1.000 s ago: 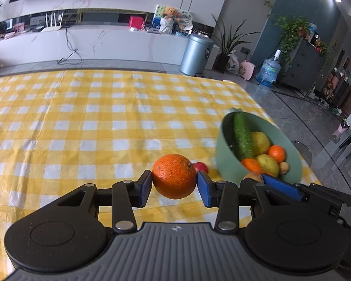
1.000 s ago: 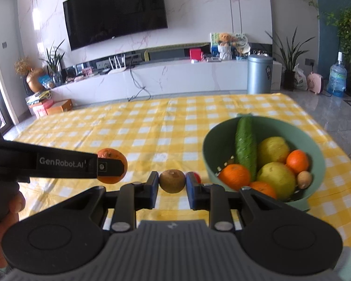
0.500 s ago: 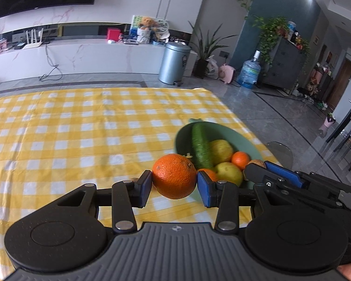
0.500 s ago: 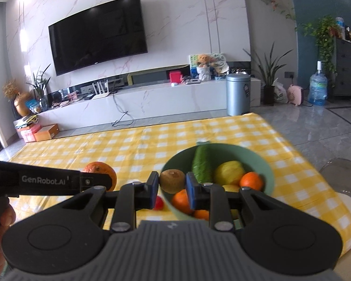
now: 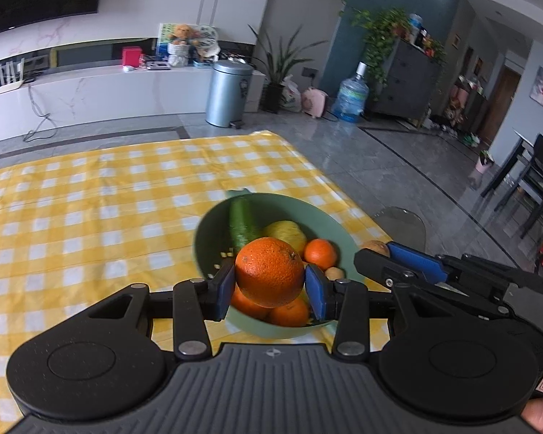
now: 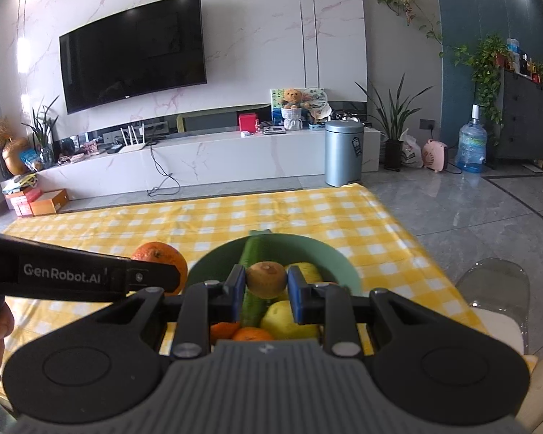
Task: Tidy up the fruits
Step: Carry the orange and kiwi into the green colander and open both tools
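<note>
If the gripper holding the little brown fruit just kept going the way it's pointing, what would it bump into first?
Probably the fruit heaped in the green bowl: the right gripper, shut on the kiwi, points down at the cucumber and lemon, though depth is unclear.

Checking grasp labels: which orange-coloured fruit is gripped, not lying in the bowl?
The large orange, clamped in the left hand-held gripper above the green bowl; the smaller ones lie inside.

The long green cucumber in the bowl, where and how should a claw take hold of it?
Grip the long green cucumber across its narrow width near the upper end leaning on the far rim of the round green bowl, coming from above. That end stands clear of the fruit; its lower part is hidden among the oranges and lemons.
</note>
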